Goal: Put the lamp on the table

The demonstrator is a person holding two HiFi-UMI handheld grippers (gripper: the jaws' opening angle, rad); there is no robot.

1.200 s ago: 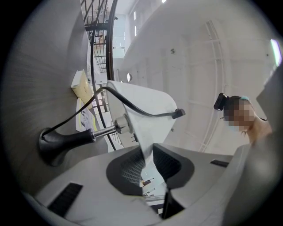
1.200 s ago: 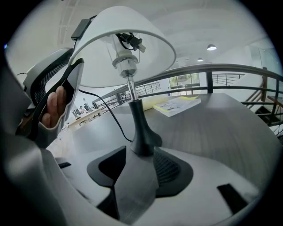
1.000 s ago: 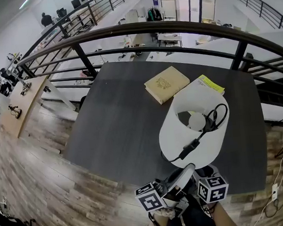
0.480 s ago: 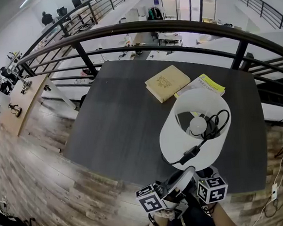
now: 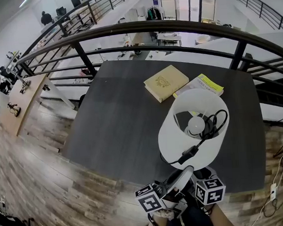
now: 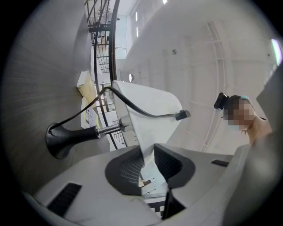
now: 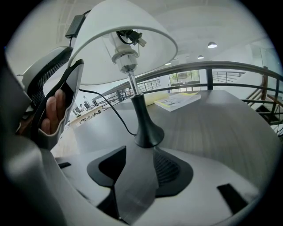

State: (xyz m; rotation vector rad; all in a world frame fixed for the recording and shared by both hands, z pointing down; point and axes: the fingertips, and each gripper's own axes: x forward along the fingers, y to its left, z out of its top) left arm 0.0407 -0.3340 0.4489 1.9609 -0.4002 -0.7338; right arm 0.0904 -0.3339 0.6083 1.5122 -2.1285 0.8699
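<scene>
Head view: the lamp [image 5: 194,130] stands on the bench [image 5: 117,117] near its front edge, just ahead of the left gripper [image 5: 185,172], so a careless pull-back could snag and topple it. Left gripper view: jaws half open, shade rim [image 6: 143,137] between them, apparently unclamped. Right gripper view: the right gripper [image 7: 135,152] is open and empty, lamp base [image 7: 146,132] just beyond its tips.

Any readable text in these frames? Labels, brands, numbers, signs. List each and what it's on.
No text can be read in any view.
On the tan book: a cover design, too small to read.
On the yellow-edged booklet: printed lines, too small to read.
On the marker cubes: black-and-white square patterns only, no letters or digits.
On the lamp: no label or brand visible.
</scene>
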